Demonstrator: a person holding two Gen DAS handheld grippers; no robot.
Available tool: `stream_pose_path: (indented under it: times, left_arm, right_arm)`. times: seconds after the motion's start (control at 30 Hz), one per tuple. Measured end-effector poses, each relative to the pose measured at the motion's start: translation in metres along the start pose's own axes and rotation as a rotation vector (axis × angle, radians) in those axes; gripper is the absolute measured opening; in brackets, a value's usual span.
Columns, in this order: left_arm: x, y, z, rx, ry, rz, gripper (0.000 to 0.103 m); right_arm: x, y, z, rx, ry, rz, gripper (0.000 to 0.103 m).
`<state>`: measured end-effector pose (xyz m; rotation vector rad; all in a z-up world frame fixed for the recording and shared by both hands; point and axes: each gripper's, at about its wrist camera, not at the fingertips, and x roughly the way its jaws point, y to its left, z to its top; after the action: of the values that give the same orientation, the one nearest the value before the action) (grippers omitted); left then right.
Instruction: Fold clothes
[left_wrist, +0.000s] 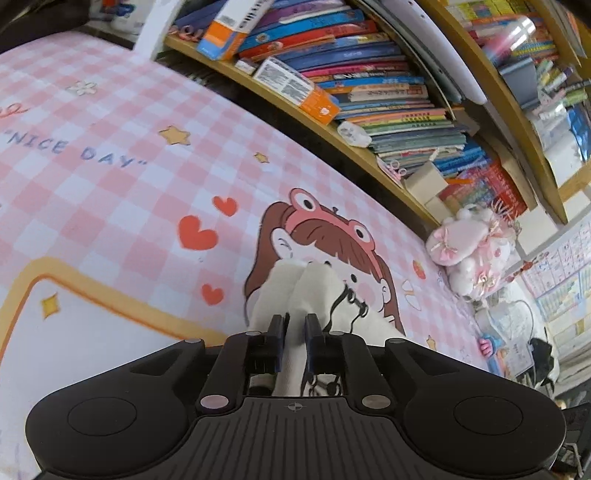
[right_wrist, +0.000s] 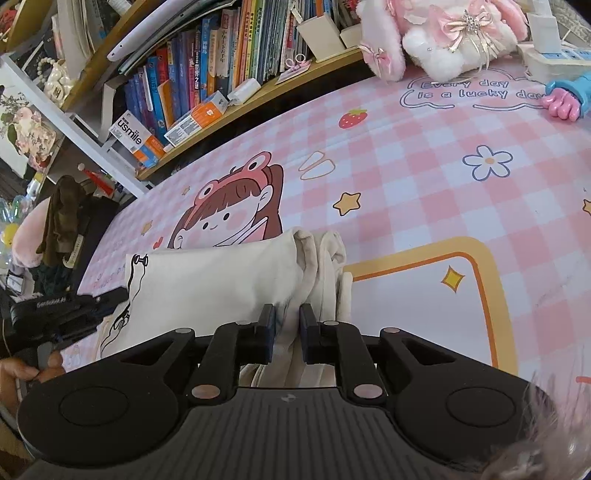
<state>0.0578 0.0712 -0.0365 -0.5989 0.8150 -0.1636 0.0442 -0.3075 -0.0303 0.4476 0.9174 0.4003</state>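
Cream printed garment (right_wrist: 221, 280) lies on the pink checked mat (right_wrist: 424, 177), already doubled w/ bunched edge. Left gripper (left_wrist: 294, 325) & right gripper (right_wrist: 287, 319) each pinch its cloth, jaws narrow. Judging: mid-fold, final folds left.

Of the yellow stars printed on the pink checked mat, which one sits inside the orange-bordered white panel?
The four-pointed sparkle star, alone on the white panel right of the cream garment. The other stars are five-pointed, on pink checks.
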Motion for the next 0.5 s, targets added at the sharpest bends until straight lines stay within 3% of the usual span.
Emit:
stream_pose_path:
  times: [0.07, 0.2, 0.37, 0.5]
  left_arm:
    - [-0.003, 0.0, 0.001, -0.009, -0.03, -0.024, 0.004]
    - [-0.002, 0.008, -0.001, -0.058, -0.034, -0.001, 0.004]
    - [0.0, 0.005, 0.003, -0.05, -0.028, 0.033, 0.009]
    - [-0.008, -0.003, 0.005, 0.023, -0.002, 0.093, 0.018]
  right_arm:
    - [0.0, 0.001, -0.001, -0.01, -0.001, -0.007, 0.012]
    - [0.001, 0.003, -0.002, -0.02, -0.004, -0.017, 0.012]
    - [0.001, 0.006, -0.003, -0.031, -0.008, -0.031, 0.012]
    - [0.0, 0.007, -0.002, -0.03, -0.006, -0.04, 0.015]
